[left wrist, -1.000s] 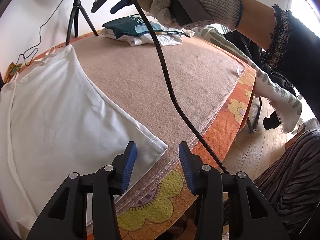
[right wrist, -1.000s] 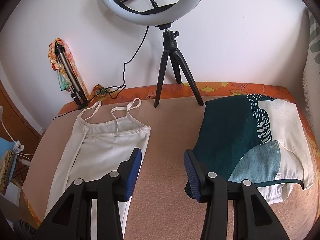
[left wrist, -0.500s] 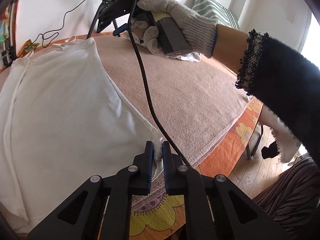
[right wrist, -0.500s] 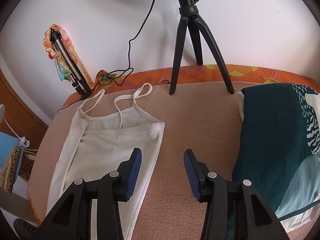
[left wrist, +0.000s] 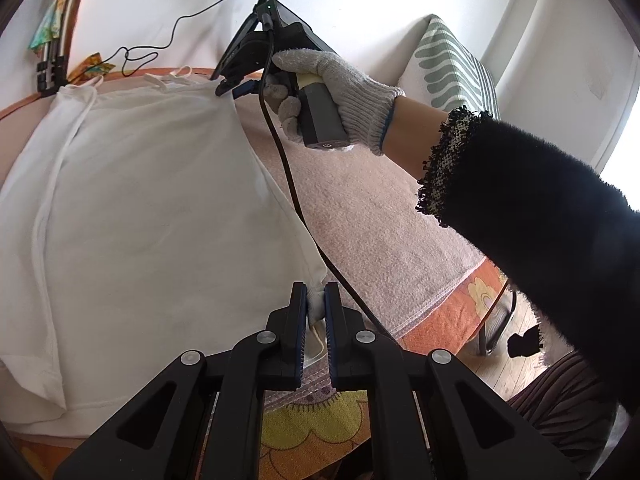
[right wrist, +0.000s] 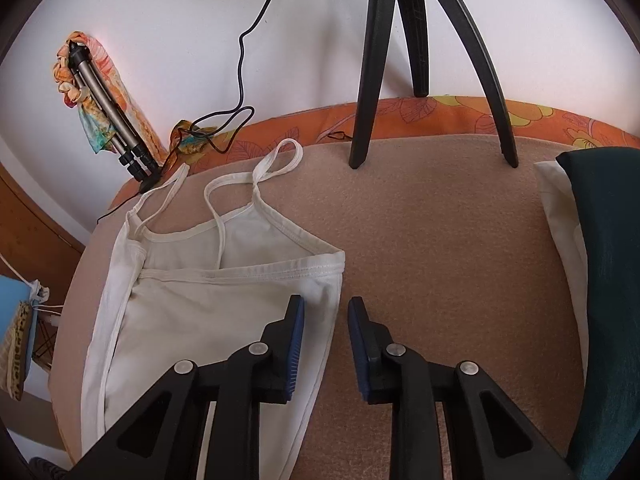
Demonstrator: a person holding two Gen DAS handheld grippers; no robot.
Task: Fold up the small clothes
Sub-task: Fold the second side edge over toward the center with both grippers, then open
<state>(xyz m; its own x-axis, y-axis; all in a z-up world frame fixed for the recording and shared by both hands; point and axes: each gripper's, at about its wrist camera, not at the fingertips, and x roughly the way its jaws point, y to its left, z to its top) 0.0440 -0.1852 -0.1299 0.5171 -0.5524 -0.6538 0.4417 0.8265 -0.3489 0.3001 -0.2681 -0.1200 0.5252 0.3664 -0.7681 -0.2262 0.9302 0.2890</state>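
A white strappy top [left wrist: 152, 216] lies flat on the beige blanket [left wrist: 384, 232]. My left gripper [left wrist: 316, 300] is shut on the top's near right hem corner. My right gripper [right wrist: 325, 312] is open just above the top's [right wrist: 208, 300] upper right corner by the armhole; its left finger is over the fabric, its right finger over the blanket [right wrist: 440, 248]. In the left wrist view the right gripper [left wrist: 236, 88] shows at the top's far corner, held by a gloved hand [left wrist: 336, 92].
A ring light tripod [right wrist: 416, 60] stands on the blanket at the back. A folded dark green and white garment [right wrist: 600, 280] lies at the right. A black cable [left wrist: 288, 184] runs along the top's right edge. The table's orange flowered edge [left wrist: 452, 320] is near.
My left gripper closed on the hem corner and lifted it slightly. My right gripper moved left and down to the top's upper right corner, narrowing somewhat but still open.
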